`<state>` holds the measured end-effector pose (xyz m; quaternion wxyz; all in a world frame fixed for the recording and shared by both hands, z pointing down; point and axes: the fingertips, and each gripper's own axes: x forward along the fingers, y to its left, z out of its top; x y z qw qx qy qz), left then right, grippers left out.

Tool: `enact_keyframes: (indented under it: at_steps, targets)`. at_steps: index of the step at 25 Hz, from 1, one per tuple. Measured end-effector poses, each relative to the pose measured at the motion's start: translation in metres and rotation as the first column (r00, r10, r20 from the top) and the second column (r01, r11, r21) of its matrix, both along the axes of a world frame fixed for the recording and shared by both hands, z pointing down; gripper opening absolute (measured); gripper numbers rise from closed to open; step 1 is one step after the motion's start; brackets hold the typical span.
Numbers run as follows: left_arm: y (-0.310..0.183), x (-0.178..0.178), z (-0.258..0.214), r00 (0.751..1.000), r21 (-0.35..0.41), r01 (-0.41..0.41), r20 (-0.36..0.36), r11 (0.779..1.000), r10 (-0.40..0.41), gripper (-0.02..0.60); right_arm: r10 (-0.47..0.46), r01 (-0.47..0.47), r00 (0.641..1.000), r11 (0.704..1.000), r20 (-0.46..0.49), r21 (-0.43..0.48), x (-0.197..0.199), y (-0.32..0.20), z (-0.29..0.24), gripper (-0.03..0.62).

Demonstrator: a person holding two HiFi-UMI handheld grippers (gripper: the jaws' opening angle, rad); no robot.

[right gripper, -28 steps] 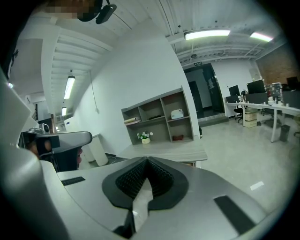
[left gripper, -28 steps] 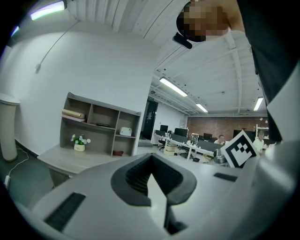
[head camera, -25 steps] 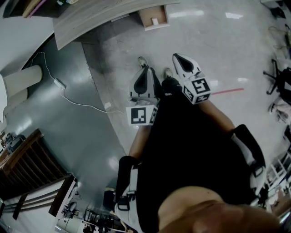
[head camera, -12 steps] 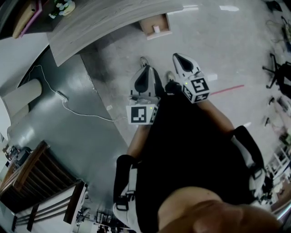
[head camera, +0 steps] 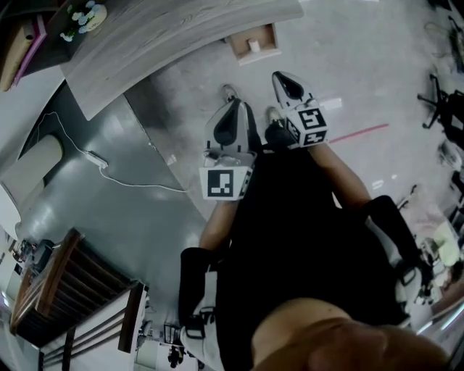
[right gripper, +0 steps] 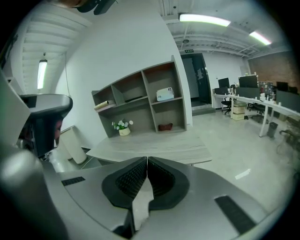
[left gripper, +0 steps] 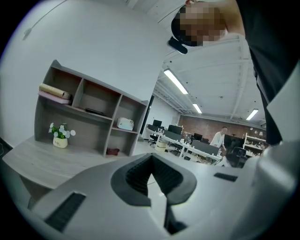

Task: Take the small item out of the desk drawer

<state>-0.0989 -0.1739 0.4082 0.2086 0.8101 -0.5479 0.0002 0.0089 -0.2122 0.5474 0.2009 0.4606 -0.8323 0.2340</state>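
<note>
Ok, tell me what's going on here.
A person stands short of a wooden desk, a gripper in each hand. The left gripper and the right gripper are both shut and empty, pointing toward the desk. The desk drawer stands open with a small white item inside, not yet touched.

Pale wood-grain counter point(head camera: 167, 32) across the top of the frame.
A pot of white flowers point(head camera: 81, 16) stands at its upper left end; an open drawer point(head camera: 270, 38) juts from its edge at top centre, a small white item point(head camera: 254, 45) inside.
</note>
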Motion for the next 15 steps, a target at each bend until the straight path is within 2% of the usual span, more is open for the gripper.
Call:
enact_keyframes:
  at_steps: [9,13,15]
  targets:
    - [-0.029,-0.017,0.013,1.000,-0.017,0.009,-0.017,1.000,-0.010,-0.003,0.012,-0.019,0.998,0.994,-0.067,-0.111,-0.015,-0.049,0.090,0.003]
    - [-0.033,-0.022,0.021,1.000,-0.038,0.010,-0.019,0.999,-0.010,-0.003,-0.007,-0.015,0.992,0.985,-0.123,-0.174,-0.014,-0.060,0.141,0.066]
    - [-0.036,-0.025,0.025,1.000,-0.044,0.014,-0.023,0.999,-0.015,-0.003,-0.011,-0.019,0.988,0.982,-0.153,-0.190,-0.012,-0.067,0.166,0.075]
